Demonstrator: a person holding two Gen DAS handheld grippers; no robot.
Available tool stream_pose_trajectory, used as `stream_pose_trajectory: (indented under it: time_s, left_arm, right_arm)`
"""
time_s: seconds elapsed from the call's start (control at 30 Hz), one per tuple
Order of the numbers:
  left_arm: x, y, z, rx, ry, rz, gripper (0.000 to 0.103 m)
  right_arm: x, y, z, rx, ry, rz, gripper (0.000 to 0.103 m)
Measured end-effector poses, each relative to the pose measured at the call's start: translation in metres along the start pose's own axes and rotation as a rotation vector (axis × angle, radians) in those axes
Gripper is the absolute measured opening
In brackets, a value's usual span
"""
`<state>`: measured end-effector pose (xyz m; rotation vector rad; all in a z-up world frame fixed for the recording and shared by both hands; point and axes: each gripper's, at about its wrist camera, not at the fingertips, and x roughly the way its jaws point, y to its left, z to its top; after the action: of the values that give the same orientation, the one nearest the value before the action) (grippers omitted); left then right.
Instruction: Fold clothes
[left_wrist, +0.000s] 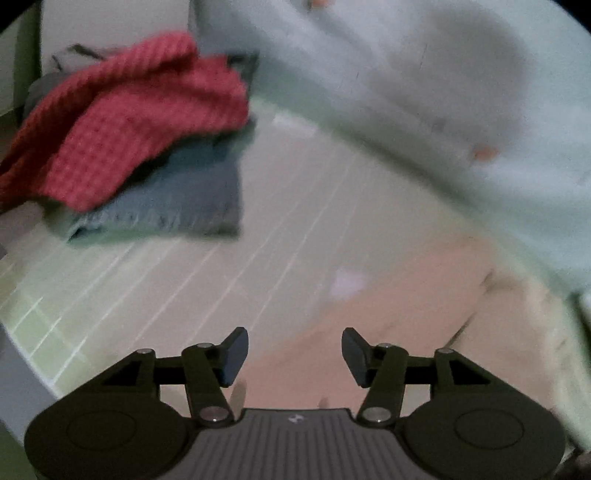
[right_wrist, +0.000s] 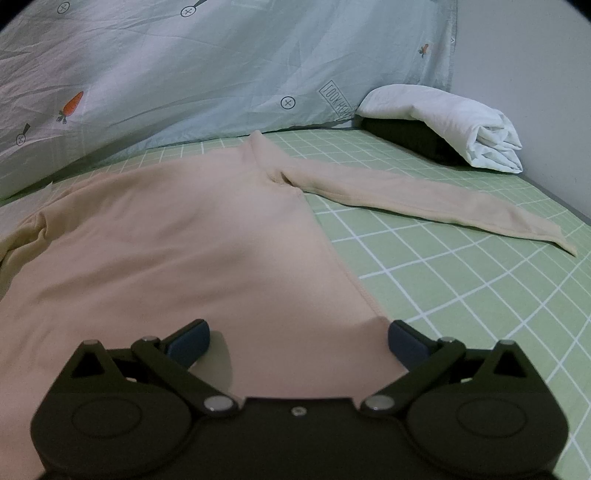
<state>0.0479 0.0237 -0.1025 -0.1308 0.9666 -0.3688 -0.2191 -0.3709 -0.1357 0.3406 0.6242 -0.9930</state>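
Observation:
A beige long-sleeved top (right_wrist: 177, 240) lies spread flat on the green checked bed sheet (right_wrist: 461, 295). One sleeve (right_wrist: 424, 199) stretches out to the right. My right gripper (right_wrist: 299, 341) stands open over the top's near hem, at its right corner, with cloth showing between the fingers. In the blurred left wrist view the same beige top (left_wrist: 369, 314) lies ahead and to the right. My left gripper (left_wrist: 294, 356) is open just above its edge, holding nothing.
A stack of clothes, a red knit piece (left_wrist: 122, 122) on a grey-blue one (left_wrist: 184, 195), sits at the left. A pale printed duvet (right_wrist: 203, 66) runs along the far side. A white folded cloth (right_wrist: 454, 118) on a black block (right_wrist: 406, 136) lies by the wall.

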Motion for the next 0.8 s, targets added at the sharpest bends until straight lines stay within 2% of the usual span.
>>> stream_pose_trajectory:
  time_s: [0.1,0.23,0.27,0.3,0.33,0.37,0.43,0.57,0.67,0.8]
  left_arm:
    - [0.023,0.005,-0.008,0.018,0.092,0.081,0.057]
    - [0.031,0.006,-0.016,0.046,0.109,0.103,0.054]
    - [0.031,0.005,-0.017,0.058,0.108,0.109,0.050]
    - [0.032,0.004,-0.017,0.069,0.107,0.114,0.033]
    - [0.032,0.005,-0.017,0.069,0.106,0.115,0.009]
    - [0.032,0.006,-0.016,0.066,0.104,0.114,0.007]
    - [0.033,0.010,-0.014,0.050,0.093,0.105,0.005]
    - [0.015,0.014,-0.003,0.001,-0.004,0.121,0.004]
    - [0.015,0.013,0.007,0.004,-0.044,0.153,0.005]
    - [0.016,0.010,0.019,-0.007,-0.079,0.181,0.010]
  right_arm:
    - [0.000,0.000,0.000,0.001,0.000,0.000,0.103]
    - [0.000,0.000,0.000,0.001,0.000,0.000,0.103]
    - [0.000,-0.001,0.000,0.000,0.000,0.001,0.103]
    - [0.000,-0.001,0.000,-0.001,0.000,0.002,0.103]
    - [0.000,-0.001,0.000,-0.001,0.000,0.002,0.103]
    - [0.000,-0.001,0.000,-0.001,0.000,0.002,0.103]
    - [0.000,-0.002,0.000,-0.002,0.000,0.003,0.103]
    - [0.001,-0.003,0.001,-0.005,-0.001,0.007,0.103]
    - [0.001,-0.004,0.001,-0.006,-0.001,0.009,0.103]
    - [0.001,-0.003,0.001,-0.005,-0.001,0.008,0.103]
